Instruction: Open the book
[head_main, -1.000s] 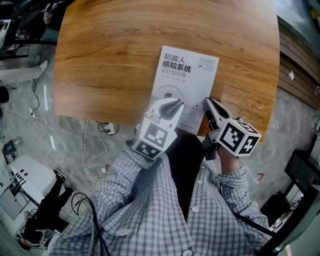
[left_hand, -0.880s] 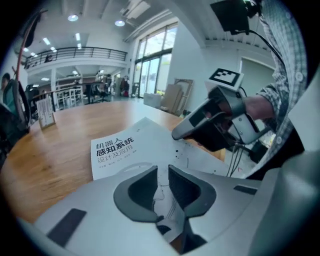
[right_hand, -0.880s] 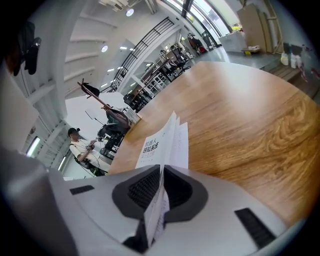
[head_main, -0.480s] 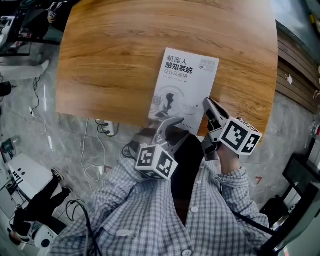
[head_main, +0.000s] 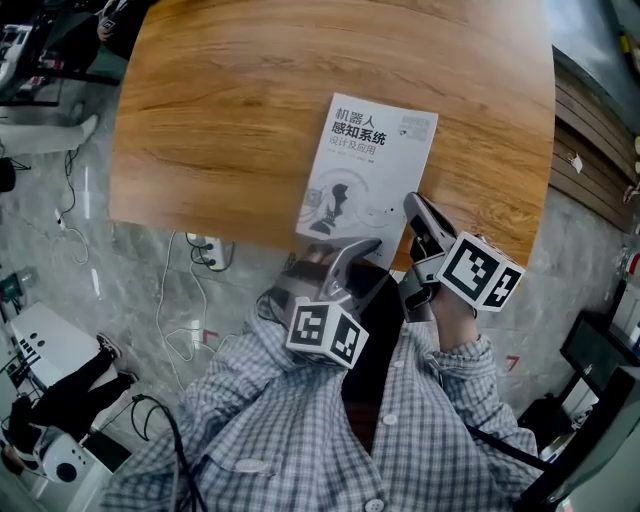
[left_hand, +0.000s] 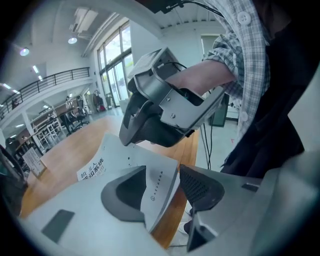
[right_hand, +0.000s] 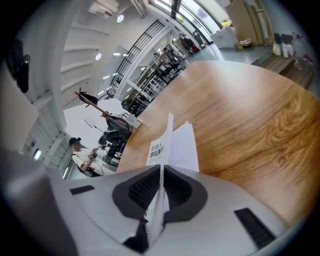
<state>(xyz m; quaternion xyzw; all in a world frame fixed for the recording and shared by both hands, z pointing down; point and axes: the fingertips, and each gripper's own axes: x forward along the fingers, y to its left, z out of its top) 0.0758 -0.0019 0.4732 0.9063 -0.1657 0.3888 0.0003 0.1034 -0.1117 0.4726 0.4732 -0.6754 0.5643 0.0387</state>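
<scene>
A: Two grippers at the book (head_main: 370, 170)'s near end; it lies on the table (head_main: 200, 120), long axis near-to-far; right gripper (head_main: 412, 205) is clamped on its right edge.
B: And the left gripper (head_main: 358, 252)?
A: Jaws have just been opening; now apart, straddling the near edge, no squeeze; a second ago it sat shut, farther in on the book.

Head camera steeply down, hand-held cameras low, close, all sharing book (head_main: 370, 170)
</scene>
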